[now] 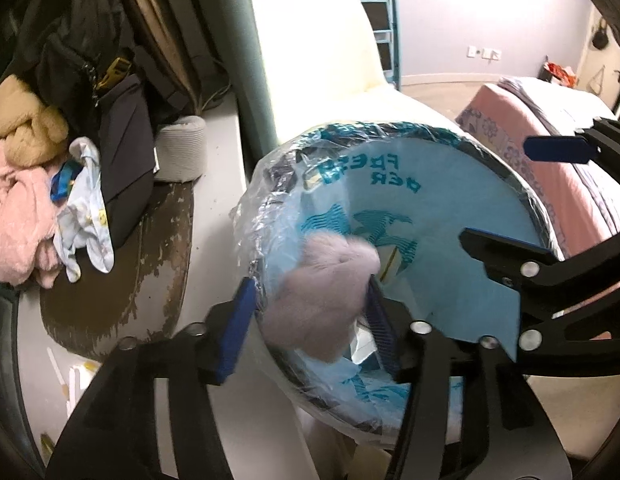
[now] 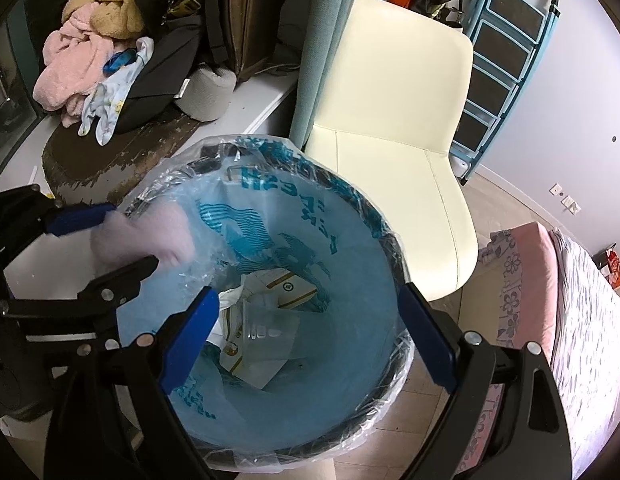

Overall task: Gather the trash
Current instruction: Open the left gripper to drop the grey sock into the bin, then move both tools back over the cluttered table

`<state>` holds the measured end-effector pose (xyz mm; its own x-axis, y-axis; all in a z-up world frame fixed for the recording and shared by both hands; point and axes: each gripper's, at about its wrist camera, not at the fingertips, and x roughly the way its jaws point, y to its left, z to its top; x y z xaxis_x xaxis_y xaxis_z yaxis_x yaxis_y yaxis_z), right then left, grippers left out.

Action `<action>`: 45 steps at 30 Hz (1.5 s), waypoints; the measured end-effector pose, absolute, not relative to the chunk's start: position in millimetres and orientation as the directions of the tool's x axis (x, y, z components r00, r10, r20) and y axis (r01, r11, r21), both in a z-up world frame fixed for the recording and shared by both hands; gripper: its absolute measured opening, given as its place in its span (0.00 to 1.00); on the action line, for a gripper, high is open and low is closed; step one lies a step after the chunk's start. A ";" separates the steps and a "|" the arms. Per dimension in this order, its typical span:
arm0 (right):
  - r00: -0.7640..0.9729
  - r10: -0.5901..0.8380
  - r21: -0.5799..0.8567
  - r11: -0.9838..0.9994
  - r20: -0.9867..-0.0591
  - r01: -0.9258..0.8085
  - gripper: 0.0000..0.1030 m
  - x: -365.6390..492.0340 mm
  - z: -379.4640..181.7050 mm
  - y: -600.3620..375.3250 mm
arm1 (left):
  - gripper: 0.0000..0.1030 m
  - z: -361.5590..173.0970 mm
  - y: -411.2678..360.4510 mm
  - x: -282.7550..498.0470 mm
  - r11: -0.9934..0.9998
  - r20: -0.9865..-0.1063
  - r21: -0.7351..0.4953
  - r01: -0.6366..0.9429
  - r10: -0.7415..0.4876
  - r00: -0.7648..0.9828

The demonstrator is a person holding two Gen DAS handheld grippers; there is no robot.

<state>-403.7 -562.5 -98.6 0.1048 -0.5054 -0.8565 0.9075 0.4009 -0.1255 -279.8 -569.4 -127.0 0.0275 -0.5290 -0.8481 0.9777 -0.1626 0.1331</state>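
Left wrist view: the left tool [image 1: 310,320], low in the frame, pinches a blurred pale pink wad [image 1: 326,292] against the rim of a bin [image 1: 394,216] lined with a blue bag; the bin's mouth fills the centre.

Right wrist view: the right tool [image 2: 310,340] is spread wide, its fingers straddling the bin's opening. The wad sits at left, just over the rim, with paper trash [image 2: 266,328] at the bottom.

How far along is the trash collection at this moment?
Partly done: paper packaging already lies at the bottom of the lined trash bin. In hand: a pale pink wad sits between the left gripper fingers at the bin rim, blurred, seemingly being dropped. The right gripper hangs open, empty. Whether more trash remains is not visible.
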 end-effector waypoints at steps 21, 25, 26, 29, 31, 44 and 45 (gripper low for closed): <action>0.105 -0.547 -0.143 0.392 -0.830 0.909 0.85 -404.5 -86.4 -545.3 | 0.67 -113.6 -548.8 -270.2 -0.095 -0.823 0.115 0.989 -0.566 0.041; 0.126 -0.568 -0.150 0.413 -0.813 0.898 0.85 -392.1 -78.7 -529.1 | 0.67 -105.0 -528.6 -258.0 -0.066 -0.808 0.125 0.990 -0.586 0.063; 0.132 -0.572 -0.150 0.418 -0.810 0.896 0.85 -389.5 -77.0 -524.8 | 0.67 -101.8 -522.2 -254.1 -0.057 -0.803 0.128 0.990 -0.592 0.070; 0.160 -0.584 -0.147 0.443 -0.796 0.884 0.85 -376.8 -70.7 -509.8 | 0.67 -93.6 -502.2 -241.7 -0.021 -0.791 0.137 0.990 -0.604 0.096; 0.177 -0.587 -0.151 0.467 -0.790 0.871 0.85 -366.9 -67.6 -498.8 | 0.67 -90.4 -486.6 -232.0 0.009 -0.787 0.138 0.990 -0.606 0.115; 0.363 -0.493 -0.135 0.719 -0.790 0.682 0.85 -277.1 -64.2 -399.8 | 0.67 -83.5 -350.5 -160.6 0.320 -0.798 0.157 0.934 -0.517 0.311; 0.374 -0.484 -0.133 0.733 -0.791 0.667 0.85 -271.5 -64.6 -393.1 | 0.67 -83.2 -340.9 -156.7 0.339 -0.798 0.159 0.927 -0.509 0.323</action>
<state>-271.5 -393.1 -64.6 0.3742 -0.4839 -0.7911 0.6669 0.7331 -0.1330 -156.7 -340.9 -83.2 0.3231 -0.5085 -0.7981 0.9272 0.3389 0.1594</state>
